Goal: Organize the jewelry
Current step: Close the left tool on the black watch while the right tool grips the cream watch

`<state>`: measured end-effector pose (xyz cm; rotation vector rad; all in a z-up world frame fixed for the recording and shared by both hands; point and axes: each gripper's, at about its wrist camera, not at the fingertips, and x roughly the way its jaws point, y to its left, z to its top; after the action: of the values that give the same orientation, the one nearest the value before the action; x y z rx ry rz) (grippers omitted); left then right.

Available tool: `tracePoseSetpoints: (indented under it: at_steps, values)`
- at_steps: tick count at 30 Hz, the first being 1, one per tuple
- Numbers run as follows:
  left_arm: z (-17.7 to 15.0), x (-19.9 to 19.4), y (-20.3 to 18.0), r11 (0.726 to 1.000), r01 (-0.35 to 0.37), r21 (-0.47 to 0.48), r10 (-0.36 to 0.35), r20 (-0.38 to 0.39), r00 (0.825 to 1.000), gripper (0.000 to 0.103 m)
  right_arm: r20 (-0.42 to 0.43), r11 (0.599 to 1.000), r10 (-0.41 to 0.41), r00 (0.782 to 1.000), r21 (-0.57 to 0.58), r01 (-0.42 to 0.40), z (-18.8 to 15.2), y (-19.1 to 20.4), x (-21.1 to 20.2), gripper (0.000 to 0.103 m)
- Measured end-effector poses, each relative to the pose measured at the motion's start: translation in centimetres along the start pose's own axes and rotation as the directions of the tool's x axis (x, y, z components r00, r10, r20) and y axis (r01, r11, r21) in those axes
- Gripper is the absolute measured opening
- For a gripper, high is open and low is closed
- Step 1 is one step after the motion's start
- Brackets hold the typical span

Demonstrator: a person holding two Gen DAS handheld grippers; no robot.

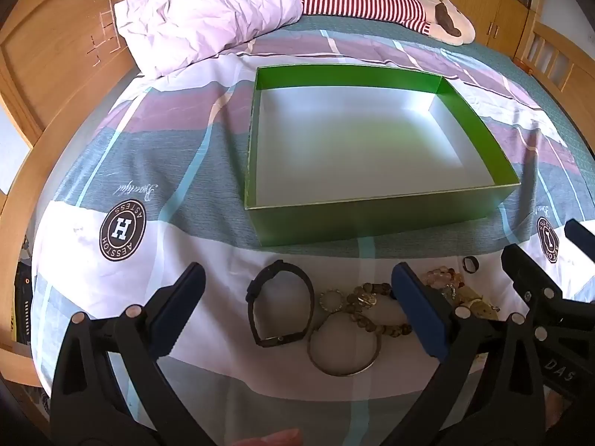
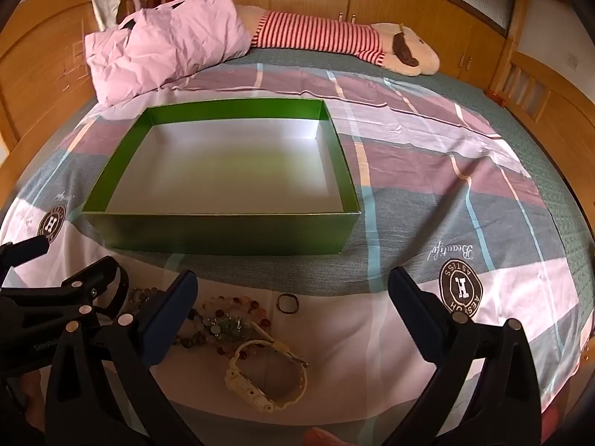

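An empty green box (image 1: 372, 219) with a white floor lies on the bed; it also shows in the right wrist view (image 2: 223, 232). In front of it lies a heap of jewelry: a black watch (image 1: 280, 306), a metal bangle (image 1: 344, 351), a brown bead bracelet (image 1: 372, 308), a small dark ring (image 1: 470, 264), pale bead bracelets (image 2: 227, 314) and a cream watch (image 2: 266, 377). My left gripper (image 1: 297, 290) is open above the black watch and bangle. My right gripper (image 2: 293, 293) is open above the cream watch and ring. Both are empty.
A plaid bedsheet (image 2: 465, 186) covers the bed. A pink quilt (image 1: 208, 15) and a striped plush toy (image 2: 334, 41) lie at the far side. Wooden headboard and cabinets (image 1: 48, 55) surround the bed.
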<state>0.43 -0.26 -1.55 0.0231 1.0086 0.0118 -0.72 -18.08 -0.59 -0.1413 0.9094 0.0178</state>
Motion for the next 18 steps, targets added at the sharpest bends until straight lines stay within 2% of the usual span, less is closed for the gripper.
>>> tracePoseSetpoints:
  at_steps: [2, 4, 6, 8, 10, 13, 14, 16, 18]
  values:
    - [0.0, 0.0, -0.2, 1.0, -0.009, 0.007, 0.009, 0.002, 1.0, 0.101, 0.014, 0.996, -0.026, 1.0, -0.084, 0.027, 0.2, 0.0, -0.5, 0.102]
    - [0.0, 0.2, -0.3, 1.0, -0.016, 0.012, 0.016, -0.002, 1.0, 0.101, 0.018, 0.99, -0.033, 0.999, -0.139, 0.035, 0.4, -1.6, -0.7, 0.102]
    - [0.1, 0.6, -0.3, 1.0, -0.017, 0.014, 0.017, -0.016, 1.0, 0.101, -0.036, 0.974, -0.046, 0.998, -0.226, 0.037, 0.2, -1.7, -0.3, 0.102]
    - [0.3, 1.1, 0.0, 0.999, -0.032, 0.013, 0.033, -0.028, 0.999, 0.101, -0.154, 0.966, 0.033, 0.988, -0.248, -0.071, -0.4, -2.3, 1.3, 0.102]
    - [0.4, 1.6, 0.6, 1.0, -0.025, 0.003, 0.025, -0.047, 0.999, 0.101, -0.256, 0.942, 0.129, 0.958, -0.269, -0.199, -1.7, -2.6, 2.2, 0.096]
    - [0.6, 2.7, 1.9, 0.999, 0.015, -0.036, -0.019, -0.112, 0.994, 0.101, -0.349, 0.899, 0.212, 0.913, -0.298, -0.322, -3.3, -1.0, 3.0, 0.084]
    - [0.7, 2.9, 2.4, 0.998, 0.027, -0.055, -0.034, -0.124, 0.992, 0.099, -0.373, 0.882, 0.233, 0.898, -0.309, -0.357, -3.9, -0.1, 3.1, 0.084]
    - [0.7, 3.3, 3.7, 0.992, 0.063, -0.106, -0.078, -0.145, 0.986, 0.093, -0.392, 0.873, 0.21, 0.896, -0.336, -0.352, -4.3, 1.0, 3.3, 0.081]
    - [0.5, 3.4, 4.5, 0.986, 0.086, -0.143, -0.108, -0.151, 0.983, 0.087, -0.399, 0.887, 0.172, 0.9, -0.335, -0.318, -4.5, 1.4, 4.3, 0.062]
